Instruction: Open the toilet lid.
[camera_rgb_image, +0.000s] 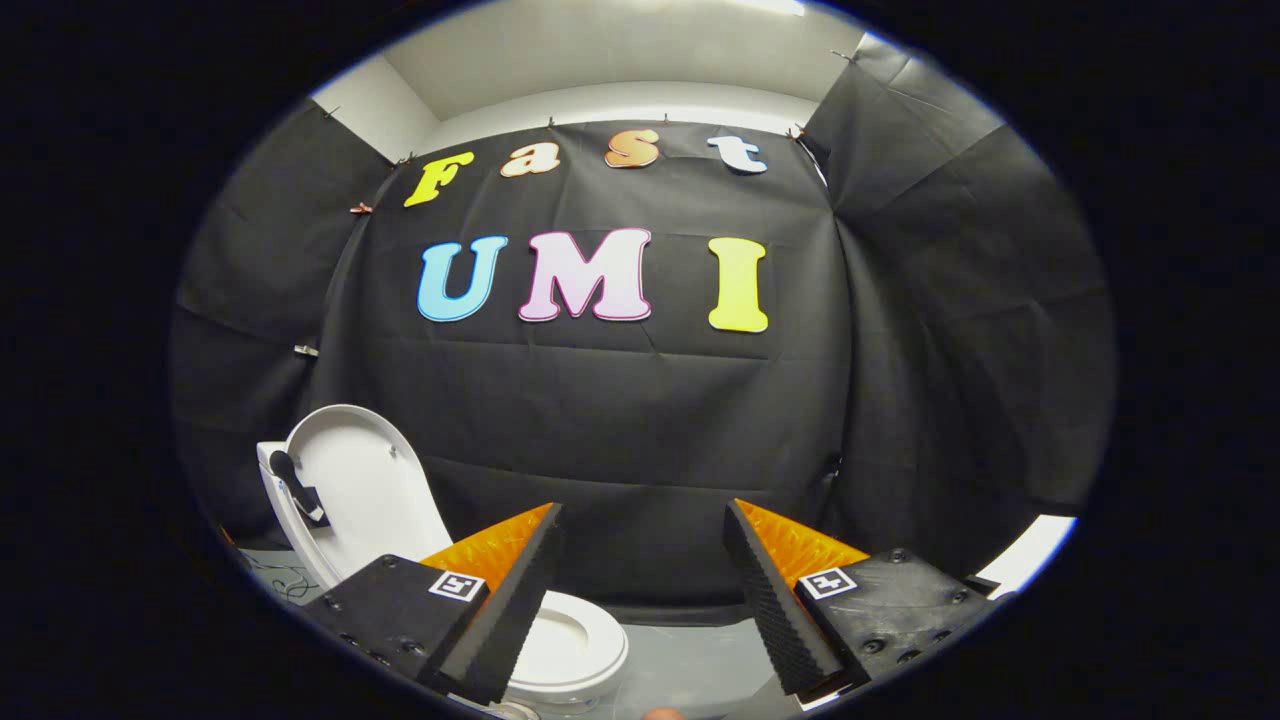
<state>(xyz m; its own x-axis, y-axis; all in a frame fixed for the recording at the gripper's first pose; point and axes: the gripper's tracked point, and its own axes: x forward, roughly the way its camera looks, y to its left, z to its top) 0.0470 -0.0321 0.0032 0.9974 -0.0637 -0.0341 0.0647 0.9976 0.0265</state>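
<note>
With the toilet lid (355, 480) upright beyond my left finger, I'd back my gripper (642, 520) straight off, fingers spread and empty.

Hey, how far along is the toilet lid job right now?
It looks done: the toilet lid stands raised, leaning back, and the seat lies exposed below it. Nothing is in hand; the hand-held gripper is open, its fingers apart and touching nothing, with the toilet beside and partly behind one finger. No step appears left.

White toilet lid (355, 480) upright (open)
</note>
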